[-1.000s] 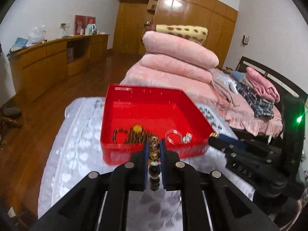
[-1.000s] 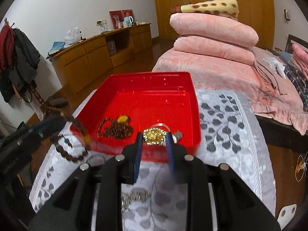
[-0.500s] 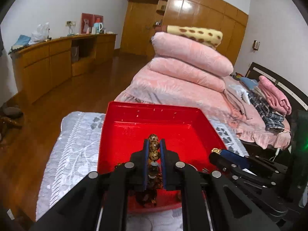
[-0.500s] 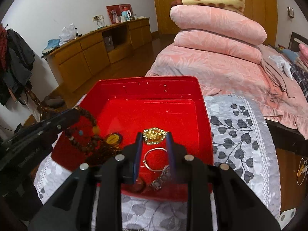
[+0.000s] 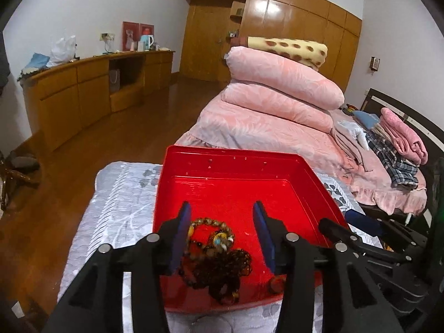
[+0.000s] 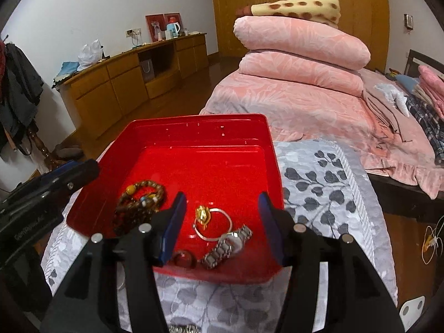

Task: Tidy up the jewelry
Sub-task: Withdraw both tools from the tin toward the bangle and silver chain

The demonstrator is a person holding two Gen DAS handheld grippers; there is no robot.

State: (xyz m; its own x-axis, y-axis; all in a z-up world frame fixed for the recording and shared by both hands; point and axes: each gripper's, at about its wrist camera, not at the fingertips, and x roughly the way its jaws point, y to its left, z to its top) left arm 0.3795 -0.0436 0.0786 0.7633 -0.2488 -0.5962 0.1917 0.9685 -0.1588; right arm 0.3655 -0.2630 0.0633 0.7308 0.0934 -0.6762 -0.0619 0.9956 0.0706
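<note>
The red tray (image 5: 230, 163) holds a heap of brown bead bracelets (image 5: 216, 255). My left gripper (image 5: 221, 212) hangs over that heap with its jaws opening; the beads lie loose below, touched by neither pad. In the right wrist view, the tray (image 6: 194, 130) also holds a gold ornament (image 6: 202, 213) on a silver bangle (image 6: 213, 224), a steel watch (image 6: 227, 245) and a reddish ring (image 6: 184, 259). Above them, my right gripper (image 6: 222, 202) has its jaws opening, gripping nothing. The bead bracelets (image 6: 141, 199) lie to its left, near the left gripper (image 6: 69, 172).
The tray stands on a grey leaf-patterned cloth (image 6: 319, 183). A silver chain (image 6: 180, 328) lies on the cloth in front of the tray. Behind it is a bed with stacked pink quilts (image 6: 299, 55). A wooden sideboard (image 6: 125, 80) lines the left wall.
Both grippers moved forward over the tray and opened. The bead bracelet dropped from the left one onto the heap. The gold ornament dropped from the right one onto the bangle.
</note>
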